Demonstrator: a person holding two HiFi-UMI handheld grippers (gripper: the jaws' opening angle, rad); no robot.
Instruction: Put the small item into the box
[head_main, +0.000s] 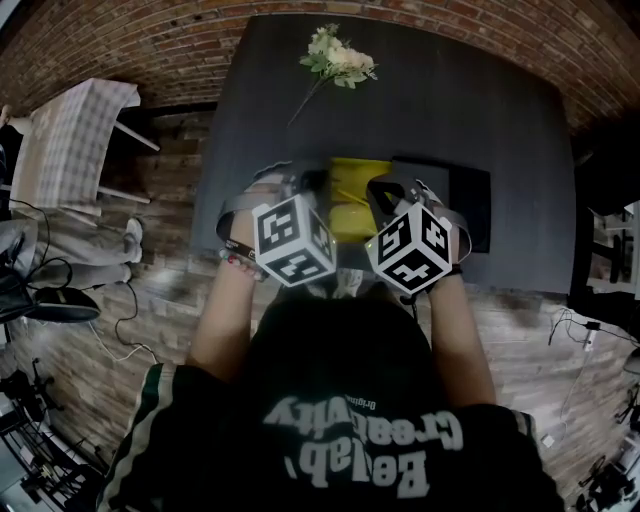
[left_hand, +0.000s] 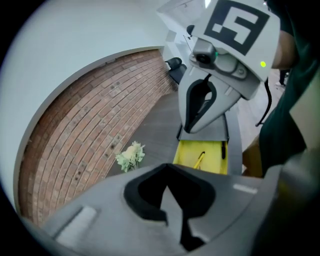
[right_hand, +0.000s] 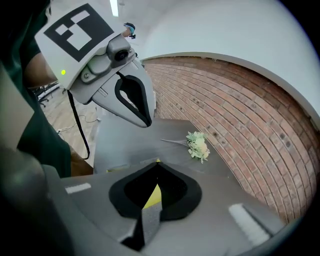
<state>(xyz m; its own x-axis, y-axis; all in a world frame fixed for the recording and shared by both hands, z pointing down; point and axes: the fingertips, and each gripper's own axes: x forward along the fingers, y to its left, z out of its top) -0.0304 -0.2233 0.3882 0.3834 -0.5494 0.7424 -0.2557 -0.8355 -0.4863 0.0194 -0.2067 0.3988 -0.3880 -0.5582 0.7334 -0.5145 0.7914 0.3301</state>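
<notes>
An open yellow box (head_main: 352, 172) stands on the dark table (head_main: 440, 110), close to its near edge. In the left gripper view the box (left_hand: 188, 153) holds a thin yellow stick (left_hand: 200, 159) and a small dark item (left_hand: 223, 150) by its right wall. My left gripper (head_main: 298, 186) hangs over the box's left side, my right gripper (head_main: 386, 196) over its right side. The left gripper's (left_hand: 172, 199) jaws meet with nothing between them. The right gripper's (right_hand: 154, 209) jaws are closed too and empty; the yellow of the box (right_hand: 152, 196) shows through the gap behind its tips.
A dark flat lid or tray (head_main: 460, 205) lies just right of the box. A sprig of pale flowers (head_main: 338, 58) rests at the table's far side. A brick floor surrounds the table; a chair with a checked cloth (head_main: 70, 135) stands at the left.
</notes>
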